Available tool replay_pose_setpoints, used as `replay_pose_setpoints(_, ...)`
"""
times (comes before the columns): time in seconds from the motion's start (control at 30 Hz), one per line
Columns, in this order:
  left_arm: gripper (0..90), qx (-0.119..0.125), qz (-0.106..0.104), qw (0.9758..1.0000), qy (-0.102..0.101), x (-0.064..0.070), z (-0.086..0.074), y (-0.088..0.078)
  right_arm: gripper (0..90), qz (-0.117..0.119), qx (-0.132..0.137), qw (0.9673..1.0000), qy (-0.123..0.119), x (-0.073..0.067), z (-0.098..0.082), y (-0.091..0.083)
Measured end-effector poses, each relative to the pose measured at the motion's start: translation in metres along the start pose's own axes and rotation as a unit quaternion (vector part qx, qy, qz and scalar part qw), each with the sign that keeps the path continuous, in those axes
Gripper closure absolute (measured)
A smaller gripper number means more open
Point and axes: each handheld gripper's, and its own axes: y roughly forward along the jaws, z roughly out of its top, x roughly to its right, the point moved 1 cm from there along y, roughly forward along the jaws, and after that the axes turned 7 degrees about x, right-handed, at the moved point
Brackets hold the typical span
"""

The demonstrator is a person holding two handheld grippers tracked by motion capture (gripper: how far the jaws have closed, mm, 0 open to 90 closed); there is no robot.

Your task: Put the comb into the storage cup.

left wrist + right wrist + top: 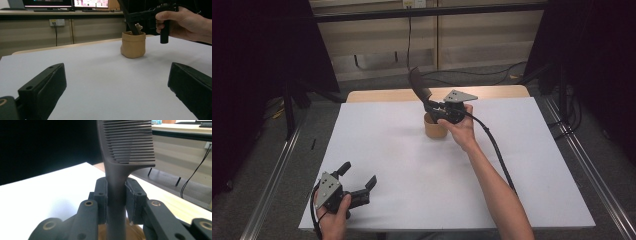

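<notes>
A tan cup-like holder (435,128) stands on the white table sheet (402,165) toward the back middle. A dark comb (419,86) rises tilted out of it, teeth up. My right gripper (430,106) is shut on the comb's handle just above the holder; in the right gripper view the jaws clamp the comb (120,170) handle on both sides, with the holder (135,232) below. My left gripper (358,176) rests open at the near left corner, nothing between its jaws. In the left gripper view the holder (133,44) stands ahead, and the other hand holds its gripper beside it.
The sheet covers a wooden table (382,95) whose far edge shows. Black stands and cables (492,72) lie on the floor behind and at both sides. Monitors (65,3) sit on a counter in the left gripper view.
</notes>
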Motion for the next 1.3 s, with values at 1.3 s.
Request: replay_pose_setpoints(1.3, 1.8, -0.001, 0.001, 1.0, 0.002, -0.001, 0.001, 0.0, 71.6, -0.014, -0.045, 0.9989, -0.007, -0.009, -0.017, -0.014)
